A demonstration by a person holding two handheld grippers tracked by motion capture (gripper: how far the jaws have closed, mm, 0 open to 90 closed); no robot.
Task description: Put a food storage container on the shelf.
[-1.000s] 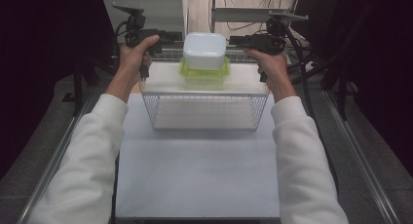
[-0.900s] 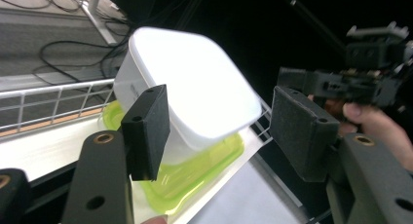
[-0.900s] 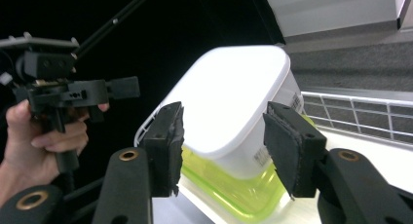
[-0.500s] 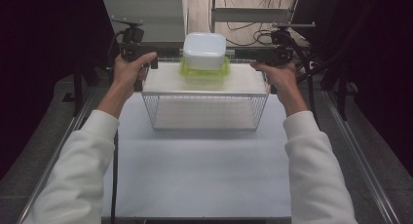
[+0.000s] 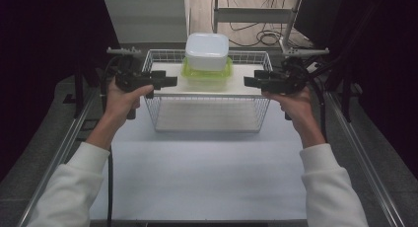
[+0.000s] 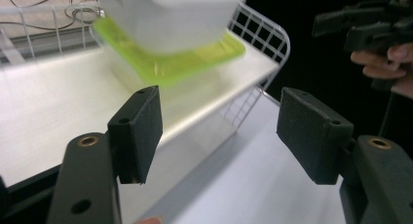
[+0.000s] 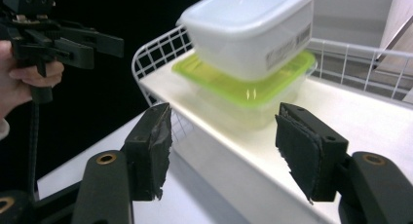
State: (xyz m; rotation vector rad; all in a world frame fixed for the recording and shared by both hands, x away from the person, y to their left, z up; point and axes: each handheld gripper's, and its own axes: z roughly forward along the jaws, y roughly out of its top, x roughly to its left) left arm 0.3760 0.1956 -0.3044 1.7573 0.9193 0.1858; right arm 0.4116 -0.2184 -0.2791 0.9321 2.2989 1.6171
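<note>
A wire basket (image 5: 207,113) stands on the white table, with a white board (image 5: 167,69) lying across its rim. On the board sits a clear container with a green lid (image 5: 207,75), and a white container (image 5: 207,50) is stacked on it. My left gripper (image 5: 166,81) hovers at the board's left front corner and my right gripper (image 5: 250,82) at its right front corner, both pointing inward. Both have just been opening, with nothing between the jaws. The left gripper view shows its open gripper (image 6: 219,136) beside the board (image 6: 58,102). In the right gripper view, the gripper (image 7: 224,153) faces the stack (image 7: 253,34).
The white tabletop (image 5: 207,177) stretches from the basket to the near edge. Metal rails (image 5: 64,143) run along both sides of the table. Cables (image 5: 261,37) lie on the floor behind the basket, near a metal frame.
Both hands have come toward the near side and lower, from beside the stack to the board's front corners. Both pairs of jaws stand wider. Board and containers have kept still.
</note>
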